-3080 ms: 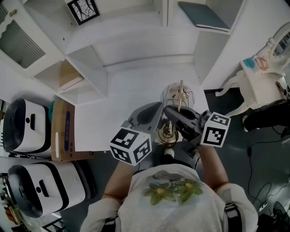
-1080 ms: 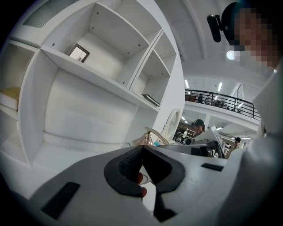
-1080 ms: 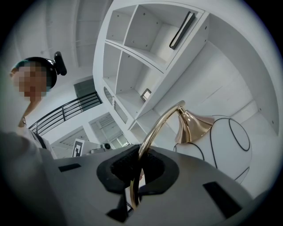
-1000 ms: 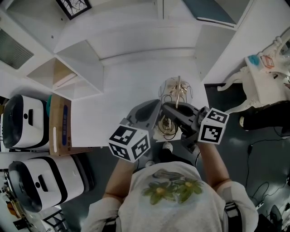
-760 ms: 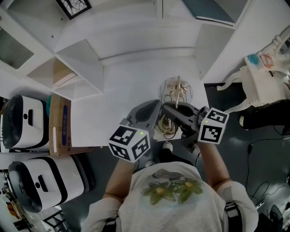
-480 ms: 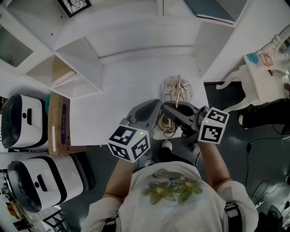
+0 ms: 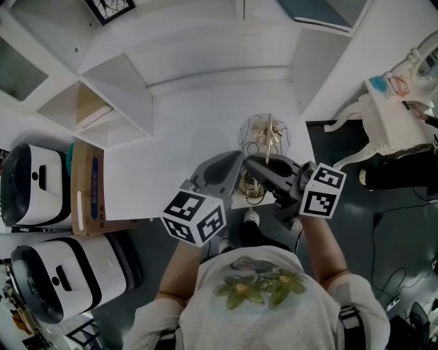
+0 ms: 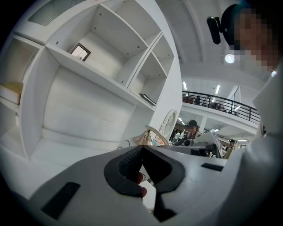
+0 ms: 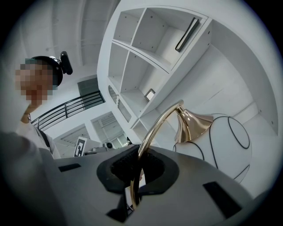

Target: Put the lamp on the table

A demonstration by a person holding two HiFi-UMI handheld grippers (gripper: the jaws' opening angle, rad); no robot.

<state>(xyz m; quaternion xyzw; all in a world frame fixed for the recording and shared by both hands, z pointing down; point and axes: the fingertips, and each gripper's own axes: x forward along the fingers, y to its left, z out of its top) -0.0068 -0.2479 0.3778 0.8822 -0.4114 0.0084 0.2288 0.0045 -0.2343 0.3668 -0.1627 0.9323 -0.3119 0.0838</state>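
The lamp (image 7: 264,136) has a clear glass globe with thin dark lines, a gold cone and a curved gold arm. It is held over the front right part of the white table (image 7: 179,154). My right gripper (image 7: 259,168) is shut on the gold arm (image 9: 155,124), which runs up between its dark pads; the globe (image 9: 227,142) hangs beyond. My left gripper (image 7: 236,171) sits close beside it at the lamp's lower part, jaws shut tip to tip (image 8: 142,148). A small red bit (image 8: 139,178) shows in the gap behind the tips. The lamp's arm (image 8: 153,136) shows past them.
A white shelf unit (image 7: 109,82) stands behind the table, with a framed picture (image 7: 109,7) and a flat book (image 7: 320,12). A cardboard box (image 7: 86,189) and two white machines (image 7: 33,183) are at the left. At the right stand a white ornate stand (image 7: 387,130) and dark floor with cables.
Both grippers keep their hold and their place side by side. The lamp has crept slightly farther in over the table's front edge; the head view has shifted a little.
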